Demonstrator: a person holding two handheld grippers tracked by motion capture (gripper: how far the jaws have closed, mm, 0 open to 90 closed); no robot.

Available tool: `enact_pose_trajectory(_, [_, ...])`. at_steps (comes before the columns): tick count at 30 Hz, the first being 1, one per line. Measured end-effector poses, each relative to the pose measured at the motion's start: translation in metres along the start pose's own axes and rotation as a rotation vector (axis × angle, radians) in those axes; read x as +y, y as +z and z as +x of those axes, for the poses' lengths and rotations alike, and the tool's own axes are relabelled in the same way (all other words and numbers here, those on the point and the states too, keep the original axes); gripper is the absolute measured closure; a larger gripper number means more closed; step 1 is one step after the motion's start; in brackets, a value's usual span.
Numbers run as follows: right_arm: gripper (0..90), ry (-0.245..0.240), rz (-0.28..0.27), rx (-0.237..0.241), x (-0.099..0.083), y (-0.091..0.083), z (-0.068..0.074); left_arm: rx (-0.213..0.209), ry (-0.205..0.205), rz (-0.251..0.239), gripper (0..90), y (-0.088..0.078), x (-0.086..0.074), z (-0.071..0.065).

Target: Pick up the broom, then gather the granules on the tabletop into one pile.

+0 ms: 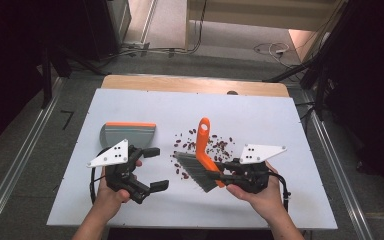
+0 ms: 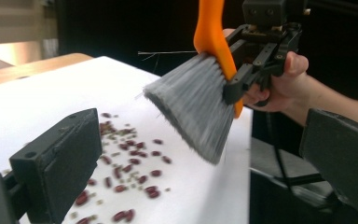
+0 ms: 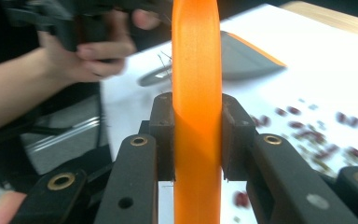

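Brush (image 1: 206, 157) clamped in right gripper (image 1: 220, 175) — left gripper (image 1: 154, 169) apart, open-jawed.

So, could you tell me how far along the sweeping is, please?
Done: the right tongs are shut on the brush handle, bristles by the beans. In hand: the left tongs are open, holding nothing, near the dustpan. Left: the beans are scattered on the table, none in the dustpan.

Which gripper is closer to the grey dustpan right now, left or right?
Left. The left gripper, jaws open and empty, sits just in front of the dustpan. The right gripper is off to the dustpan's right past the beans, clamped on the brush.
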State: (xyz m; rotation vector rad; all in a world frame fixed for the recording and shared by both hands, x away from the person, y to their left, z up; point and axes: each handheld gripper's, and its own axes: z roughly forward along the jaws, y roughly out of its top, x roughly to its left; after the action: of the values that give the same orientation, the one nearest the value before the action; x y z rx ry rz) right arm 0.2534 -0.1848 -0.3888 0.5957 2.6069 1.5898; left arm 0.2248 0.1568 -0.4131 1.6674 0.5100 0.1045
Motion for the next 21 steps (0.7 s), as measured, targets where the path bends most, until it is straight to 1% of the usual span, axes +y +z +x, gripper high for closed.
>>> enact_pose_trajectory(1, [69.2, 0.000, 0.000, 0.000, 0.000, 0.000, 0.000, 0.012, 0.003, -0.003, 0.0, -0.002, -0.001, 0.000])
enact_pose_trajectory(2, [69.2, 0.006, 0.004, -0.031, 0.000, -0.001, -0.002, 0.024, 0.003, -0.012, 0.0, -0.004, -0.002, 0.001])
enact_pose_trajectory(3, [69.2, 0.010, 0.007, -0.054, 0.000, -0.002, -0.005, 0.044, 0.013, -0.013, 0.0, -0.006, -0.003, 0.002])
enact_pose_trajectory(4, [69.1, 0.007, 0.021, -0.102, 0.000, -0.005, -0.010, 0.058, 0.015, -0.016, 0.0, -0.007, -0.004, 0.003])
enact_pose_trajectory(5, [69.2, 0.009, 0.032, -0.130, 0.001, -0.007, -0.012, 0.069, 0.013, -0.016, 0.0, -0.009, -0.006, 0.004])
enact_pose_trajectory(6, [69.2, 0.009, 0.032, -0.130, 0.001, -0.007, -0.012, 0.078, 0.012, -0.014, 0.0, -0.010, -0.008, 0.005])
enact_pose_trajectory(7, [69.1, 0.014, 0.039, -0.167, 0.002, -0.011, -0.018, 0.081, 0.007, -0.011, 0.0, -0.012, -0.010, 0.007])
enact_pose_trajectory(8, [69.1, 0.022, 0.040, -0.193, 0.003, -0.013, -0.021, 0.082, -0.001, -0.005, 0.1, -0.013, -0.012, 0.008])
enact_pose_trajectory(9, [69.1, 0.027, 0.045, -0.207, 0.004, -0.015, -0.025, 0.086, -0.007, -0.003, 0.1, -0.014, -0.014, 0.008])
enact_pose_trajectory(10, [69.1, 0.027, 0.045, -0.207, 0.004, -0.015, -0.025, 0.095, -0.006, -0.002, 0.1, -0.016, -0.016, 0.007])
enact_pose_trajectory(12, [69.1, 0.042, 0.048, -0.240, 0.005, -0.019, -0.034, 0.115, -0.003, -0.016, 0.1, -0.022, -0.020, 0.007])
enact_pose_trajectory(13, [69.1, 0.053, 0.061, -0.271, 0.005, -0.021, -0.044, 0.125, -0.005, -0.021, 0.1, -0.023, -0.021, 0.007])
enact_pose_trajectory(14, [69.1, 0.061, 0.071, -0.287, 0.005, -0.021, -0.049, 0.131, -0.005, -0.026, 0.0, -0.026, -0.022, 0.007])
enact_pose_trajectory(15, [69.1, 0.061, 0.071, -0.287, 0.005, -0.021, -0.049, 0.140, -0.007, -0.025, 0.0, -0.027, -0.025, 0.007])
enact_pose_trajectory(16, [69.1, 0.058, 0.086, -0.309, 0.006, -0.021, -0.054, 0.153, -0.005, -0.016, 0.1, -0.028, -0.027, 0.007])
enact_pose_trajectory(17, [69.1, 0.067, 0.112, -0.339, 0.007, -0.020, -0.062, 0.160, -0.005, -0.009, 0.1, -0.030, -0.030, 0.007])
enact_pose_trajectory(18, [69.1, 0.067, 0.112, -0.339, 0.007, -0.020, -0.062, 0.165, -0.007, -0.003, 0.1, -0.031, -0.033, 0.007])
enact_pose_trajectory(20, [69.1, 0.076, 0.134, -0.365, 0.008, -0.018, -0.071, 0.176, -0.004, 0.006, 0.1, -0.033, -0.039, 0.006])
enact_pose_trajectory(21, [69.1, 0.078, 0.147, -0.380, 0.009, -0.016, -0.074, 0.181, -0.003, 0.002, 0.1, -0.034, -0.041, 0.006])
